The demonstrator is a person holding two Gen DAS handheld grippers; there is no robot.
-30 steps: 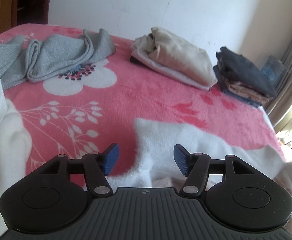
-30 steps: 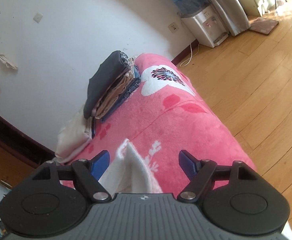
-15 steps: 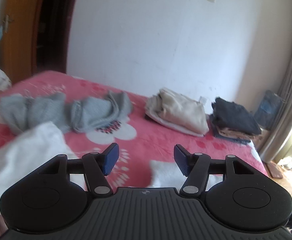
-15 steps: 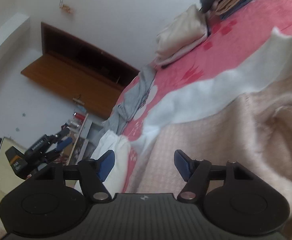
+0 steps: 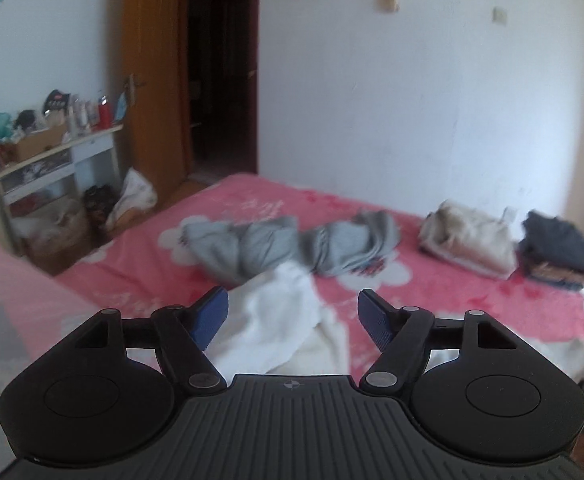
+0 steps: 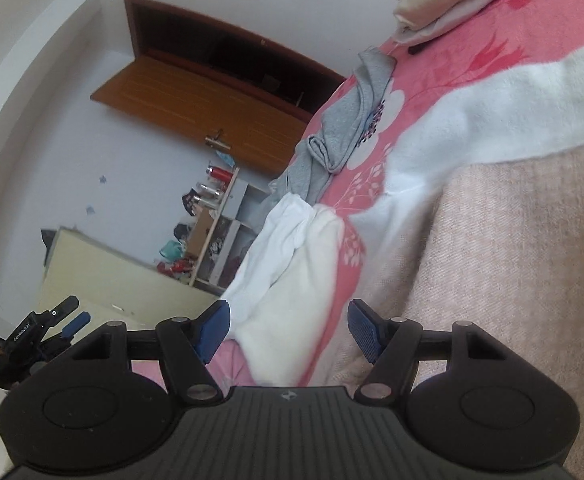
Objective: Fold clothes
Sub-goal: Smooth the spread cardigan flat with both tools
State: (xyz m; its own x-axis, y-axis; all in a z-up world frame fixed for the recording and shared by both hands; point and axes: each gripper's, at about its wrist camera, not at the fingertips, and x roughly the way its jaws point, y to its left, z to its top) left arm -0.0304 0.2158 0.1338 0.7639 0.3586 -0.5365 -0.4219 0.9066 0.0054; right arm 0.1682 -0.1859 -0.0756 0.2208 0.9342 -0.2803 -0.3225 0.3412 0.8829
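Observation:
A crumpled white garment (image 5: pixel 276 320) lies on the pink flowered bed cover (image 5: pixel 451 296), just beyond my left gripper (image 5: pixel 292 298). Its jaws are opening, they touch nothing, and the cloth only shows through the gap. A grey garment (image 5: pixel 292 244) lies bunched behind it. My right gripper (image 6: pixel 288 308) is open and empty above the same white garment (image 6: pixel 288 240), with a pale pink knit fabric (image 6: pixel 511 260) and a white fleecy cloth (image 6: pixel 471 120) spread to its right. The grey garment (image 6: pixel 339 140) lies farther off.
A folded beige pile (image 5: pixel 467 236) and a folded dark pile (image 5: pixel 555 244) sit by the far wall. A cluttered white shelf (image 5: pixel 52 160) and bags stand left of the bed beside an open wooden door (image 5: pixel 152 80). The left gripper (image 6: pixel 72 314) shows in the right wrist view's lower left.
The left view rose and swung left from the bed surface toward the door, and its jaws widened. The right view swung from the bed's end and floor round to the bed and shelf.

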